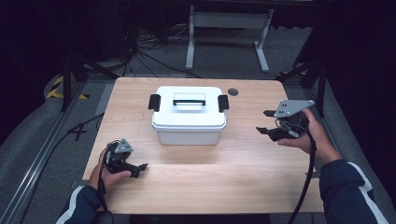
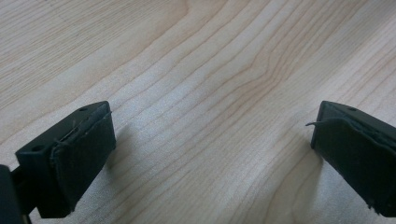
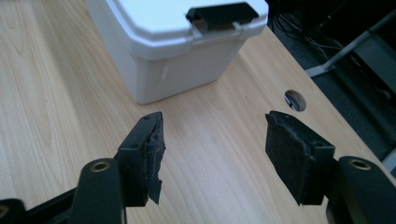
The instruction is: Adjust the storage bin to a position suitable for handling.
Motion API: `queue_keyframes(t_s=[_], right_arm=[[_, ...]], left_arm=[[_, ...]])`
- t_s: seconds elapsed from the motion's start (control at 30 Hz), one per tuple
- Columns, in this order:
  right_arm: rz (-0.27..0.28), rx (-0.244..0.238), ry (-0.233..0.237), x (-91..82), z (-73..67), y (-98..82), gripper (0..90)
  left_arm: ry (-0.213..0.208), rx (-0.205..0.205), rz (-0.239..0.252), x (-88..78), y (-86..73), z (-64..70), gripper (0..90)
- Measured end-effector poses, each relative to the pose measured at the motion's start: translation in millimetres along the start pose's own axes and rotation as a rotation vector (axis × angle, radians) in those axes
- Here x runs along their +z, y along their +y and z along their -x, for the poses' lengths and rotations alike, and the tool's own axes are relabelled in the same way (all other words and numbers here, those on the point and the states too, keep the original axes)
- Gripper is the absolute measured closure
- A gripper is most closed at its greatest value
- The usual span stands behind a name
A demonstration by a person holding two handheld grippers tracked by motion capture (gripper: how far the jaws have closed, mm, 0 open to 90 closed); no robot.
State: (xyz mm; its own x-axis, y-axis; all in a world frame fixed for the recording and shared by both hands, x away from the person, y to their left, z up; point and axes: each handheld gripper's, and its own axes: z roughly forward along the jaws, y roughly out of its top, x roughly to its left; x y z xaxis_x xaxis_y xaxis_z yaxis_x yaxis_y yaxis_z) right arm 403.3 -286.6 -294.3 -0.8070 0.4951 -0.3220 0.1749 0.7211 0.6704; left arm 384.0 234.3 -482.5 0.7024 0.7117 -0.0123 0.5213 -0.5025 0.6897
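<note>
Left gripper (image 1: 135, 169) low at desk (image 1: 196, 177) near-left corner, jaws wide apart, nothing between. White lidded box (image 1: 189, 114) mid-desk toward far edge, black latches shut. Right gripper (image 1: 266, 122) raised by right edge, jaws apart, empty.

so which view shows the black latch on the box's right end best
The right gripper view: the latch is close and sharp, clipped over the lid's edge. The high view shows the same latch small and from above. The left gripper view looks at bare table.
</note>
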Motion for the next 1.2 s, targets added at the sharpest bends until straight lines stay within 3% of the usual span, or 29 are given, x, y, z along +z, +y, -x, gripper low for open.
queue_keyframes(t_s=[0.47,0.73,1.0,1.2], right_arm=[[-0.008,-0.1,0.026,9.5,4.8,59.9,38.8],[-0.023,-0.156,0.066,32.6,0.6,93.7,40.0],[-0.039,-0.194,0.105,55.3,0.0,116.4,42.9],[-0.091,-0.248,0.128,84.1,-9.3,141.6,46.7]], left_arm=[[0.0,0.0,0.001,0.1,0.0,0.0,0.2],[0.0,-0.001,0.002,0.2,-0.1,0.1,0.2],[0.0,0.0,0.0,0.0,0.0,0.0,0.2],[0.0,0.0,0.0,-0.1,0.0,0.0,0.2]])
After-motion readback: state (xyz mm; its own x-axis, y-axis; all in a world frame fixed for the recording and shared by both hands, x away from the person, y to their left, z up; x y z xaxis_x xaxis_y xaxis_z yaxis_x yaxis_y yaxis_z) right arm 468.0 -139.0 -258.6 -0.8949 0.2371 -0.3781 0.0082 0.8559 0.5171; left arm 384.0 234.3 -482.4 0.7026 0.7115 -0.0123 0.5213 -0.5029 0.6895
